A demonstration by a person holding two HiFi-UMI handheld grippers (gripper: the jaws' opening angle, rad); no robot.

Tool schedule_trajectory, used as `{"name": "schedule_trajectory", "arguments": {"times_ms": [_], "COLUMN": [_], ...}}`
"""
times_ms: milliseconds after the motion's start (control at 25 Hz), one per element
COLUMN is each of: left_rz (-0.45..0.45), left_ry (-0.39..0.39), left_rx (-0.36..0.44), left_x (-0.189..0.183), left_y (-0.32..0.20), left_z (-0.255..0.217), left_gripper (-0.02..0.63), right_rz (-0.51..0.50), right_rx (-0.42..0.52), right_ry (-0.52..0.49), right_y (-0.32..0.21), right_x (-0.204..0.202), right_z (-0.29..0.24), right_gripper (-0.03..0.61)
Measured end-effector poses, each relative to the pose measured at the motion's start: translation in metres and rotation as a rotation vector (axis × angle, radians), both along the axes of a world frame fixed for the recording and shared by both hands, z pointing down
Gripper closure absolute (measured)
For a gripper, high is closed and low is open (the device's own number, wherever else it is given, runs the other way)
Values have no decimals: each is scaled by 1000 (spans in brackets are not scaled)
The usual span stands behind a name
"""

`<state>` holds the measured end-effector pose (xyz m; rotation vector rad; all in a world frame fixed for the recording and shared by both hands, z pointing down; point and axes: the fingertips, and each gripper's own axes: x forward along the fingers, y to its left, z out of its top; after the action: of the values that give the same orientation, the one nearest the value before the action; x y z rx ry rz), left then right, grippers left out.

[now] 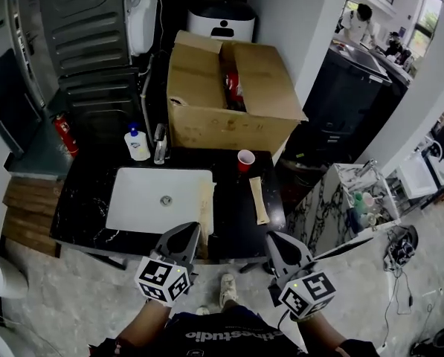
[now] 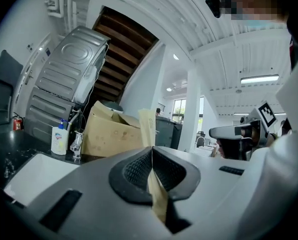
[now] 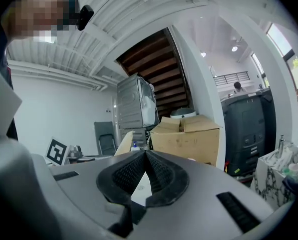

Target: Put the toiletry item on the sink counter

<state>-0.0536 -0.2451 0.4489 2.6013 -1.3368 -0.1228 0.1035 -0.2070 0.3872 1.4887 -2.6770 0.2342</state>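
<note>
Tan packet (image 2: 147, 126) is sitting pinched in the left tool (image 1: 192, 230), whose jaws are pressing shut on its lower end. Its long axis is running forward from the tips, appearing over the black desk (image 1: 233, 208) just right of the white sink (image 1: 140, 199). The left hand, being nearer, is probably needing only to lower it. The right tool (image 1: 277, 240) is hovering closed and empty, near a second packet (image 1: 258, 199) lying on the desk.

1. The packet (image 1: 205, 208) sits in my left tongs (image 1: 192, 230), over the sink (image 1: 143, 199)'s right edge.
2. A second packet (image 1: 258, 199) lies on the counter (image 1: 233, 218) ahead of my right tongs (image 1: 272, 238).
3. The cup (image 1: 245, 160) and box (image 1: 229, 95) stand beyond it.
</note>
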Motion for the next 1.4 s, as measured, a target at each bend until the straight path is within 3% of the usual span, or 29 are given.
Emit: {"name": "schedule_trajectory", "arguments": {"times_ms": [280,520,960,1400], "left_rz": [-4,11,-26,-52], "left_ry": [-31,-39,-116,-144], "left_rx": [-150,-339,-663,-766], "left_x": [50,94,130,133], "left_y": [-78,-138,-194,-219], "left_z": [37,93,193,245], "left_gripper": [597,597,597,597], "right_rz": [-6,11,40,35], "right_rx": [-15,-27,-136,-193], "right_ry": [-14,-39,-101,-117], "right_y": [-74,-128,-202,-234], "right_x": [30,66,118,129], "right_z": [11,20,61,85], "right_gripper": [541,541,541,541]}}
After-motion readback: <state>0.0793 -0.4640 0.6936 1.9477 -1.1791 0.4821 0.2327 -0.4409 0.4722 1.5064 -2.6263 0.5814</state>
